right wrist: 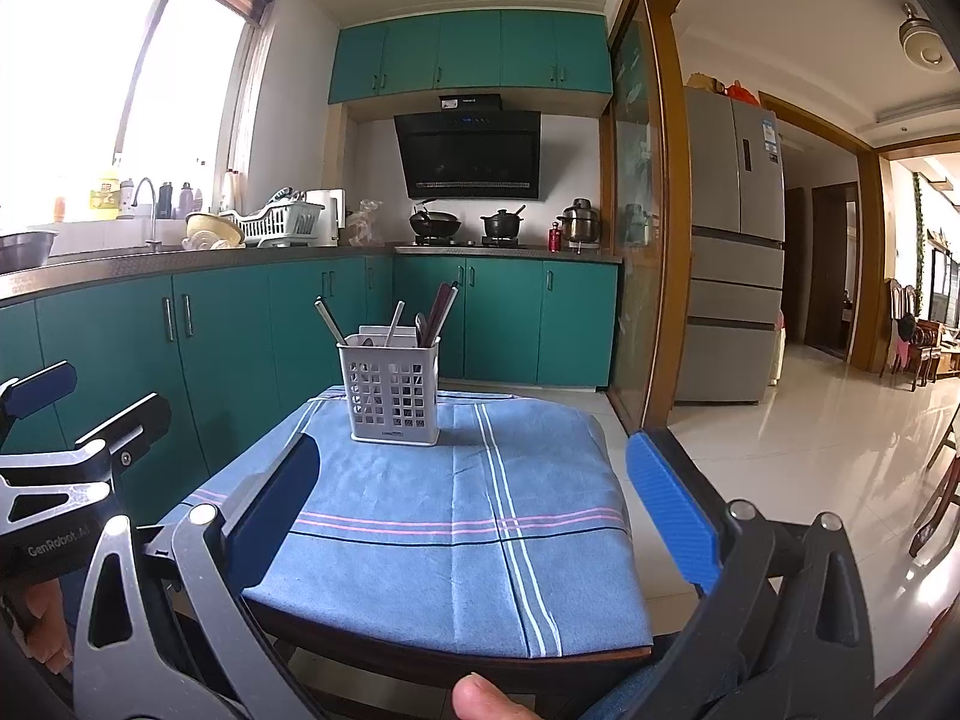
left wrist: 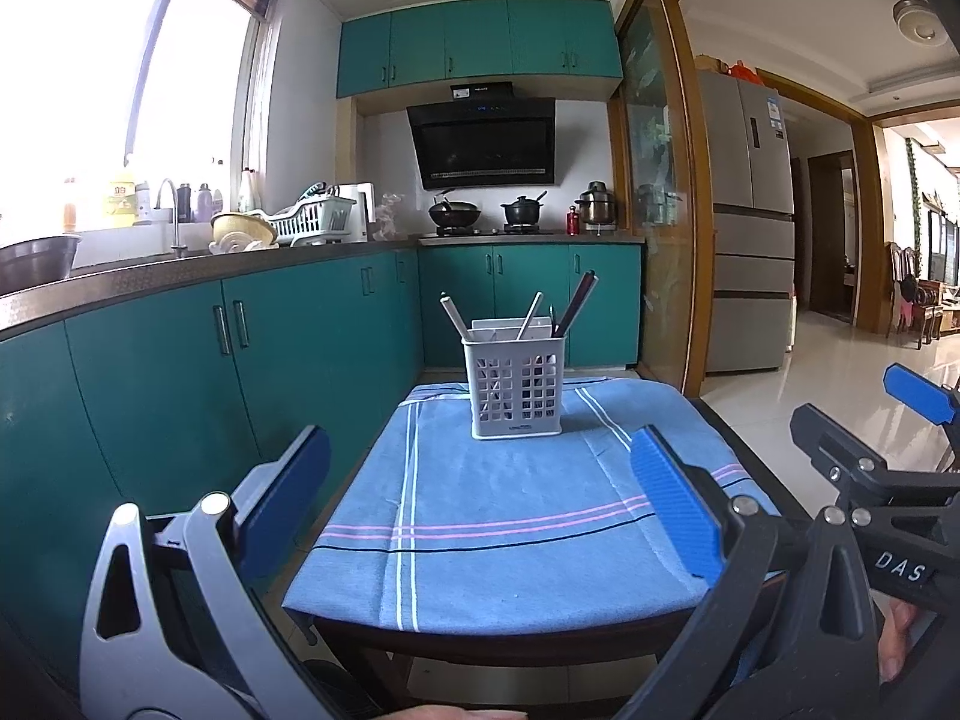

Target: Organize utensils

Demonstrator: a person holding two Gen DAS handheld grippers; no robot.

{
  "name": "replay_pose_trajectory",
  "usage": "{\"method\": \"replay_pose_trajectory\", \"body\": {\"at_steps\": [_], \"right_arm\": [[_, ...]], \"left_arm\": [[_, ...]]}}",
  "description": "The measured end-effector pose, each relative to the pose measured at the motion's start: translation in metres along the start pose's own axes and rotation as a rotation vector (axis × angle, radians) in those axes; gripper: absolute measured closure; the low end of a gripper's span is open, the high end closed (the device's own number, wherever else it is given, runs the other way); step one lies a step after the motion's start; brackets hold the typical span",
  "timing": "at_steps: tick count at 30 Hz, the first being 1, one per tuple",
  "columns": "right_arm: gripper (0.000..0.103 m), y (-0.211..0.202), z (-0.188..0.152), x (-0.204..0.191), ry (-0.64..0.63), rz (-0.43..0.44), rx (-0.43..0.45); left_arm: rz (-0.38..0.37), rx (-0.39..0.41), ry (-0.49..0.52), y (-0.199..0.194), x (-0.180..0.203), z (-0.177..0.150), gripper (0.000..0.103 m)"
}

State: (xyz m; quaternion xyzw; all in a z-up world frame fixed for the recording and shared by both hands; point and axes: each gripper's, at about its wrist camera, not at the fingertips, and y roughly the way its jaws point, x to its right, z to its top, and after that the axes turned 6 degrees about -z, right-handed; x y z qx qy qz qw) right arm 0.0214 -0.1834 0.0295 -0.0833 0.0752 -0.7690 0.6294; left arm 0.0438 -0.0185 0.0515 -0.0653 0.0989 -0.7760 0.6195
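A small white plastic utensil holder, box-shaped with a grid of square holes in its walls, stands upright on a small dark wooden table covered by a blue cloth with white and pink stripes. It sits at the far end of the cloth, straight ahead of the left gripper and ahead and slightly left of the right gripper, well apart from both.

Inside the holder several utensils stand with their handles poking above the rim. A pale handle leans out to the left, a thin white handle rises near the middle, and a pair of dark reddish-brown chopsticks leans to the right. A label at the base of the holder is too small to read.

Both grippers hover over the near edge of the table with their blue-padded fingers spread wide and nothing between them. In the left wrist view the right gripper shows at the right edge, just beside the left one; in the right wrist view the left gripper shows at the left edge.

Beyond the table run teal kitchen cabinets under a dark countertop, with a black range hood over pots on a stove, and a silver refrigerator to the right.
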Motion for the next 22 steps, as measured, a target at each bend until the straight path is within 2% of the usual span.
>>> {"method": "replay_pose_trajectory", "body": {"at_steps": [13,22], "right_arm": [[0.003,0.006,0.000,0.008,0.001,0.005,-0.021],[0.003,0.017,-0.003,0.008,-0.004,0.012,-0.048]], "left_arm": [[0.003,-0.009,0.010,0.006,-0.001,-0.002,0.004],[0.000,-0.047,-0.007,0.023,-0.005,-0.005,0.004]]}}
